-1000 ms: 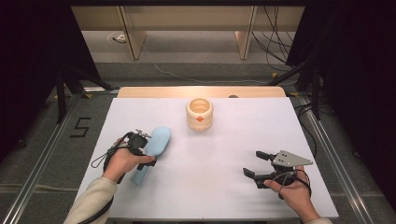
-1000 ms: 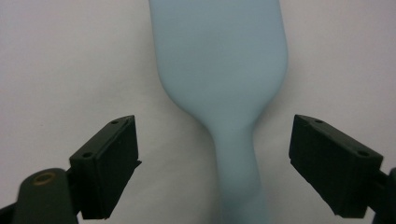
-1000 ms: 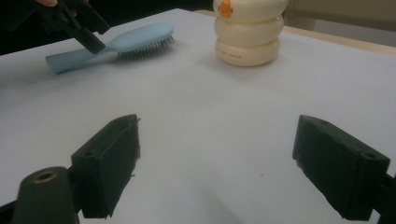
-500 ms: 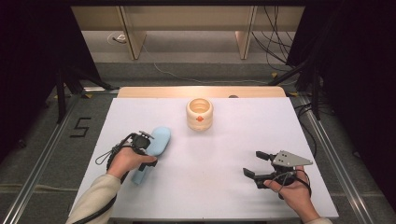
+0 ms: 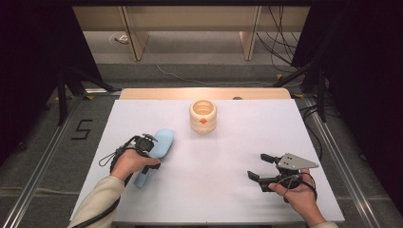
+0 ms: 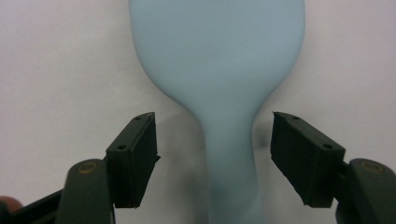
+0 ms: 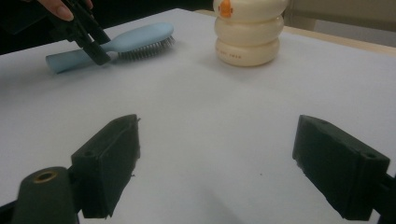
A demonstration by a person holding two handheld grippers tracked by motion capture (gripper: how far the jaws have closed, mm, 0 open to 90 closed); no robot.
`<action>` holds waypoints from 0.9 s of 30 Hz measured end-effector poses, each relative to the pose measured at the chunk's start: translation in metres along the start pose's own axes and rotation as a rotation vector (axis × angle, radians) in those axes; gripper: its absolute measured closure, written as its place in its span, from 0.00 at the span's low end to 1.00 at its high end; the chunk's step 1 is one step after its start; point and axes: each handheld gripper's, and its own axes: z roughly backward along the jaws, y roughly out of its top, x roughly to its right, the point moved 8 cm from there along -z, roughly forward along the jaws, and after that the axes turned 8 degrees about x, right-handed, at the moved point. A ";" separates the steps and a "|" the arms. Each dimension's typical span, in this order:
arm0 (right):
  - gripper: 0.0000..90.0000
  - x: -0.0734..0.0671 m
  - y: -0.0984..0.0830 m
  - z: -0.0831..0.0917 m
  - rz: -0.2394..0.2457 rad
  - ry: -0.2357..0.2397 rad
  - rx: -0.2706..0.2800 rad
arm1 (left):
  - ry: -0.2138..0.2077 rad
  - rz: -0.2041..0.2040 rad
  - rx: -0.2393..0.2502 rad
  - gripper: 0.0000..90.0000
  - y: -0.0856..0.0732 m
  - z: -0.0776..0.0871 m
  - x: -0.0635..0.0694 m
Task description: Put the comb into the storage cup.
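So the person is going for the pale blue plastic hairbrush [image 5: 159,148] lying bristles-down on the white table [image 5: 228,190]. The left gripper [image 6: 212,154] is sitting right over it, and its jaws have just been closing in: the brush's narrow neck is sitting between the two black pads [image 6: 135,154], but there's a gap on both sides, so nothing is gripped yet. Compared with a second ago the brush is lying in the same spot and the left hand has barely shifted; only the jaws are narrower.

The right gripper [image 5: 262,167] is parked with its jaws apart and nothing between them, same place as before, well off from the brush.

The cream ribbed ceramic pot with an orange mark [image 5: 203,115] is standing out ahead of both sets of jaws, untouched. I'd say this is early days: grasp and lift both left to do.
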 end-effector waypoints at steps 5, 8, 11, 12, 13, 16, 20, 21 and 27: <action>0.18 0.000 0.000 0.000 0.000 0.000 0.000 | -0.005 0.007 -0.011 0.38 0.000 -0.002 0.001; 0.18 0.000 0.000 0.000 0.001 0.000 -0.001 | -0.010 0.018 -0.020 0.40 -0.001 -0.002 0.001; 0.18 0.000 0.000 0.000 -0.001 0.004 0.000 | -0.007 0.013 -0.033 0.41 -0.002 -0.003 0.000; 0.18 0.000 0.000 0.000 0.000 0.003 -0.001 | -0.011 0.014 -0.037 0.42 -0.003 -0.003 0.000; 0.18 0.000 0.000 0.000 0.001 0.002 -0.002 | -0.018 0.019 -0.040 0.42 -0.003 -0.003 0.001; 0.18 0.000 0.000 0.000 -0.002 0.004 -0.004 | -0.019 0.024 -0.045 0.44 -0.002 -0.003 0.002; 0.18 0.000 0.000 0.000 -0.001 0.003 -0.004 | -0.024 0.018 -0.051 0.47 -0.001 -0.003 0.003; 0.18 0.000 0.000 0.000 -0.002 0.003 -0.005 | -0.032 0.021 -0.049 0.49 -0.001 -0.003 0.004; 0.18 0.000 0.000 0.000 -0.002 0.005 -0.004 | -0.047 0.027 -0.055 0.53 0.000 -0.003 0.005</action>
